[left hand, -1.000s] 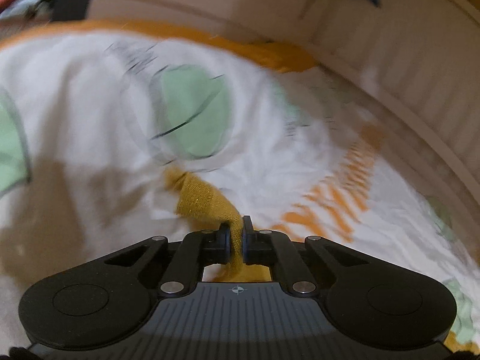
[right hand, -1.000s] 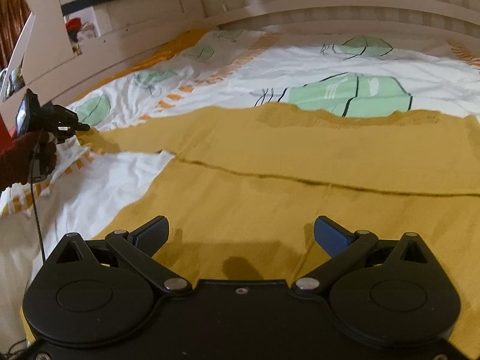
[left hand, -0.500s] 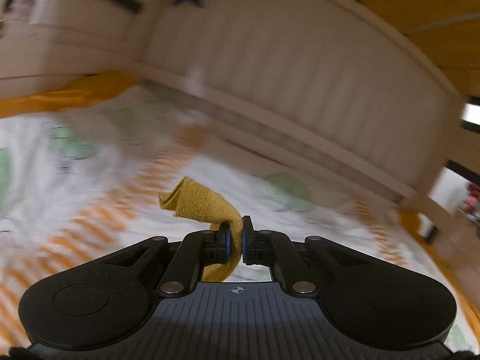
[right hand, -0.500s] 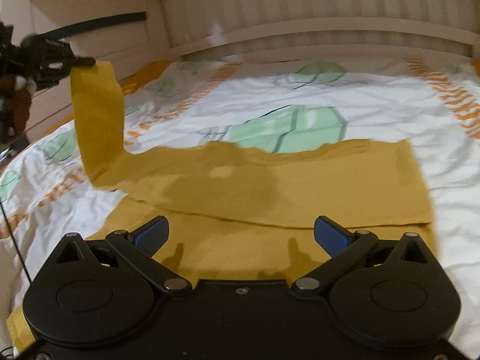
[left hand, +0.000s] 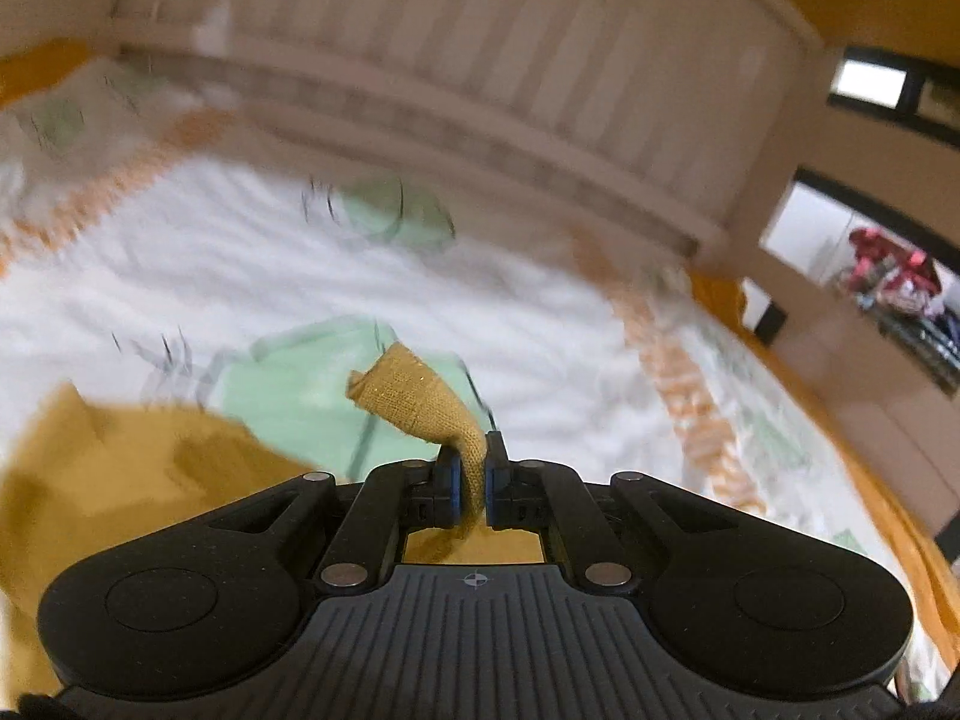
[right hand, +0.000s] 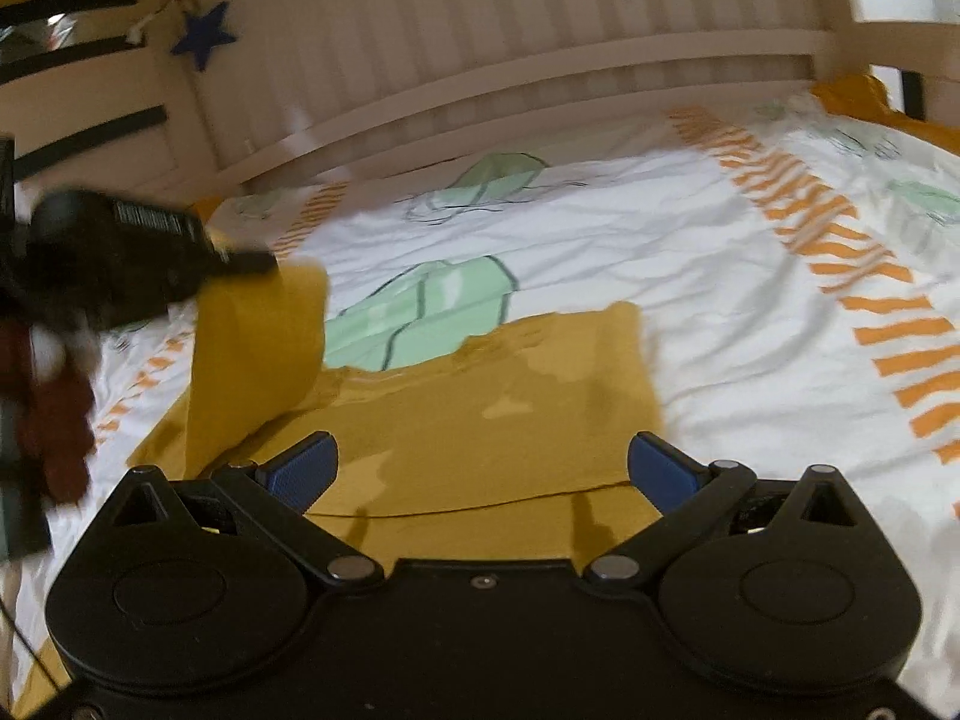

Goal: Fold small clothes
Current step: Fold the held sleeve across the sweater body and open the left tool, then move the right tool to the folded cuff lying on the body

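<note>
Printed bedsheet [right hand: 600, 252], headboard [right hand: 480, 30], blue star [right hand: 203, 36].

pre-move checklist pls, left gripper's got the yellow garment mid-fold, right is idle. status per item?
1. Left gripper shut on a corner of the yellow garment: ok.
2. Lifted strip hangs from the left gripper in the right wrist view, clear of the bedsheet: ok.
3. Right gripper open, nothing between its pads, hovering over the garment: ok.
4. Rest of the garment lies flat on the bedsheet, one fold line visible: ok.
5. Landing area on the far half of the garment free of other objects: ok.
6. Edge alignment of the lifted part with the far edge: cannot tell, left wrist view is blurred.
</note>
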